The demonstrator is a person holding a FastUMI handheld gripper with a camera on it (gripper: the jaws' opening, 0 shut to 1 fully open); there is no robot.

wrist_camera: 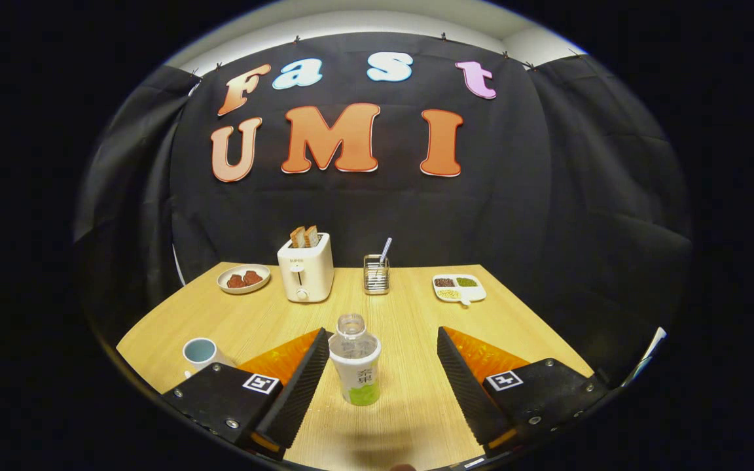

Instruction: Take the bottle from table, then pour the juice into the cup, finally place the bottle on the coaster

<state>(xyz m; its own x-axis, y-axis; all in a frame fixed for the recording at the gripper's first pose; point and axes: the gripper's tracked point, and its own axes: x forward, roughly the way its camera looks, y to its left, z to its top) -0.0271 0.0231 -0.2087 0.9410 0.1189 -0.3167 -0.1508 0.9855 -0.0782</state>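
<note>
Step one, grasp pending: tool (377, 366) spread wide, bottle (355, 361) upright between fingers, nearer the left one, untouched. Next: close on bottle.

Black cloth wall (547, 196); pale wooden table (410, 307).

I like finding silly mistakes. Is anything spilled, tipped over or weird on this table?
Nothing is spilled or tipped. The bottle stands upright with no cap, between the open gripper fingers. The cup, toaster and plates sit level.
</note>
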